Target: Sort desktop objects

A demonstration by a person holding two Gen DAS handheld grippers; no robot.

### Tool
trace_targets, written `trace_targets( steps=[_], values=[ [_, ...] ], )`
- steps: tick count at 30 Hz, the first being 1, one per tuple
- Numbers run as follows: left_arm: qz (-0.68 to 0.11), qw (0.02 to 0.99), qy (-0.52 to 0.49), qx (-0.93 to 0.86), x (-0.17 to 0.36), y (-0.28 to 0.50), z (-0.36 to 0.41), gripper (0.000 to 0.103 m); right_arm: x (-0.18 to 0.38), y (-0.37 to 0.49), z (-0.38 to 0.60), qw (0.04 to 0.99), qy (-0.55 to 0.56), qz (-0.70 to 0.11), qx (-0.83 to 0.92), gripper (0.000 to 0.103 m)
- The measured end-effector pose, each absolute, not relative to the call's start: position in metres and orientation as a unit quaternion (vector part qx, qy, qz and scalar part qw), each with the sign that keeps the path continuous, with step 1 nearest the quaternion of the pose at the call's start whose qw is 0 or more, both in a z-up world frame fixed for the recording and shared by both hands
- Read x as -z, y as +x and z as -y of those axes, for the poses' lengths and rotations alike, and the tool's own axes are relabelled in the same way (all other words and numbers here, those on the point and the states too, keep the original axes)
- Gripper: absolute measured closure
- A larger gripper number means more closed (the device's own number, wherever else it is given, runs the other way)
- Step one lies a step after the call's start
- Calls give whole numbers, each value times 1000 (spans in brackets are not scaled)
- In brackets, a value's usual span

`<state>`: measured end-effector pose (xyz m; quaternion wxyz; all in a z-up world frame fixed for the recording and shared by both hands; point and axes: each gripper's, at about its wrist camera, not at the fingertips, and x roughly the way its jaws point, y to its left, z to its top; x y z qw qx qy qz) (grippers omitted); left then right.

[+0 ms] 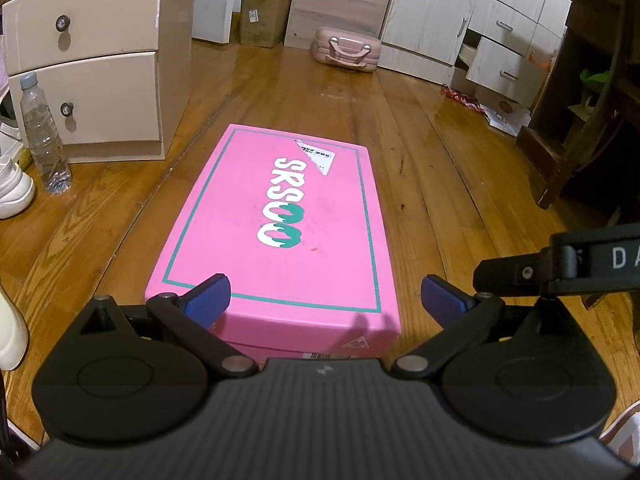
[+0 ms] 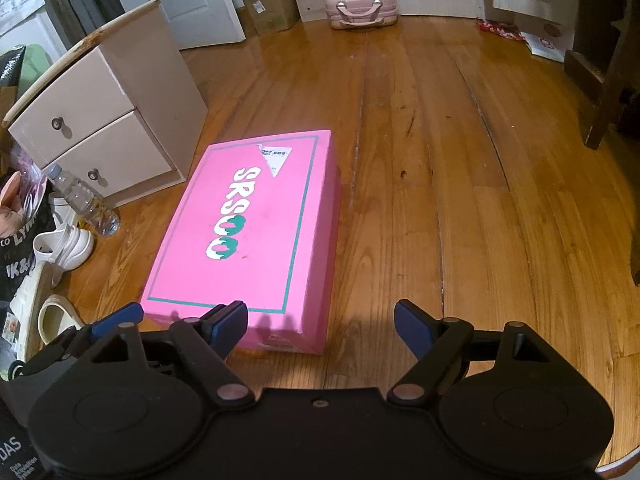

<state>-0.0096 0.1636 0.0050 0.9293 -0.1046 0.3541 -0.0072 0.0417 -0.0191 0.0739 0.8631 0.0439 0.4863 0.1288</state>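
Fingers (image 1: 208, 302) of both grippers spread, empty; pink box (image 1: 280, 220) lid closed.

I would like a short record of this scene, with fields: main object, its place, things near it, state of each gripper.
main object: pink box, lid closed
place: flat on the wood floor
near it: drawer cabinet, water bottle, white shoes
farther back: pink case
left gripper: open, empty, over the box's near end
right gripper: open, empty
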Motion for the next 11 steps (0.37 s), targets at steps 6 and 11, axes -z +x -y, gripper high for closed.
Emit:
trace_targets(
  steps=[6, 11],
  values=[
    [-363, 926, -105, 14, -5, -8, -161, 0, -75, 39, 18, 866, 29, -485, -119, 18],
    [-367, 925, -99, 20, -4, -7, -162, 0, -74, 37, 19, 865, 31, -488, -116, 18]
  ],
)
